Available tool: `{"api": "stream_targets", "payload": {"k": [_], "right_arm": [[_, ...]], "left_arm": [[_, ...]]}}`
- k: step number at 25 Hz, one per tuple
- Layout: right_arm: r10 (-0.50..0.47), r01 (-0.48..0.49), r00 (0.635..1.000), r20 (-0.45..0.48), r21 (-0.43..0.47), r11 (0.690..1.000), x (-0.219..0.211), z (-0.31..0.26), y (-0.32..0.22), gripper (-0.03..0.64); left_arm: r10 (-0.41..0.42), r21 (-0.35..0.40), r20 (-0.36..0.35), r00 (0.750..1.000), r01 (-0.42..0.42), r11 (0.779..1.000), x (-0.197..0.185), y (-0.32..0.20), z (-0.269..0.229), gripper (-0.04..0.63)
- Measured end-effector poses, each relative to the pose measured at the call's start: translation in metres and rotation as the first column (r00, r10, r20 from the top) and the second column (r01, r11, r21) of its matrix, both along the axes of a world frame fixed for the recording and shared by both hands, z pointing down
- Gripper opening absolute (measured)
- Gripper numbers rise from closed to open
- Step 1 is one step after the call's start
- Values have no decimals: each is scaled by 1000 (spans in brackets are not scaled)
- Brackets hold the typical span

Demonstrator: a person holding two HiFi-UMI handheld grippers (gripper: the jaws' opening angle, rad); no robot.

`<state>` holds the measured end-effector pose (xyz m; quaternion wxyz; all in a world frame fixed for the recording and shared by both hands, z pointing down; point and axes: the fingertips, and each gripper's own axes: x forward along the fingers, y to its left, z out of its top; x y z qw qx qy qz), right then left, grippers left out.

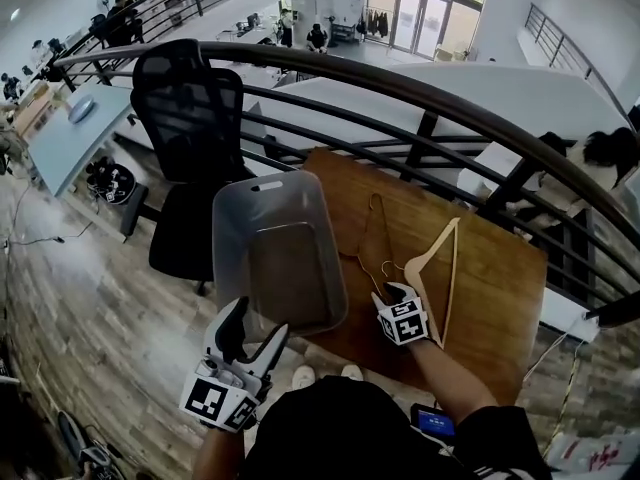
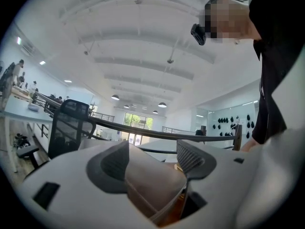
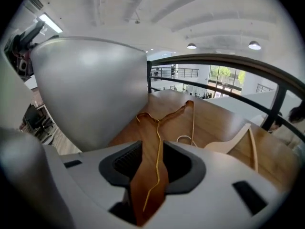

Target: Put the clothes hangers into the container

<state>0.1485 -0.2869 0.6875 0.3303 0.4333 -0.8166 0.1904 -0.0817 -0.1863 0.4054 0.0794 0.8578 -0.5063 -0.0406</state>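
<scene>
A translucent grey container (image 1: 275,253) stands on the left part of the wooden table (image 1: 495,298). Right of it lie a thin brown wire hanger (image 1: 378,230) and a pale wooden hanger (image 1: 443,268). My right gripper (image 1: 393,292) is low at the hangers' hook ends. In the right gripper view the wire hanger's (image 3: 164,114) gold neck wire runs through the gap of the right gripper (image 3: 155,163), with the pads clear of it; the container (image 3: 90,89) is at left and the wooden hanger (image 3: 240,142) at right. My left gripper (image 1: 258,326) is open at the container's near corner (image 2: 147,185).
A black mesh office chair (image 1: 190,128) stands behind the container on the left. A dark curved railing (image 1: 440,108) runs along the table's far side, with a lower floor beyond it. The table's near edge is close to my body.
</scene>
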Motion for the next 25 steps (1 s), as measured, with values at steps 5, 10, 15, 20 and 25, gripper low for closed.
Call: {"api": "stream_targets", "payload": {"k": [5,10,15,20,25], "right_arm": [[-1,-2,999,-36,-101,995,8,26,-7,132],[-22,6,996,-86,-187,982,7,47,-10,149],[-61,32,987,-146,-190,981,7,51,-14,124],[-77,43,987,-141,-235,971,5,54,-10,98],[-38,4,991,-130,-250,968,10,51,-15,16]], "left_arm": [[-79,-11,6,997,79,997,-6,10,4,316],[-135,-24,3,991,135,991,-15,13,7,316],[-166,-19,0,986,166,986,-17,13,6,316],[-181,-21,2,983,181,983,-17,18,7,316],[-178,-22,3,984,178,984,-17,15,8,316]]}}
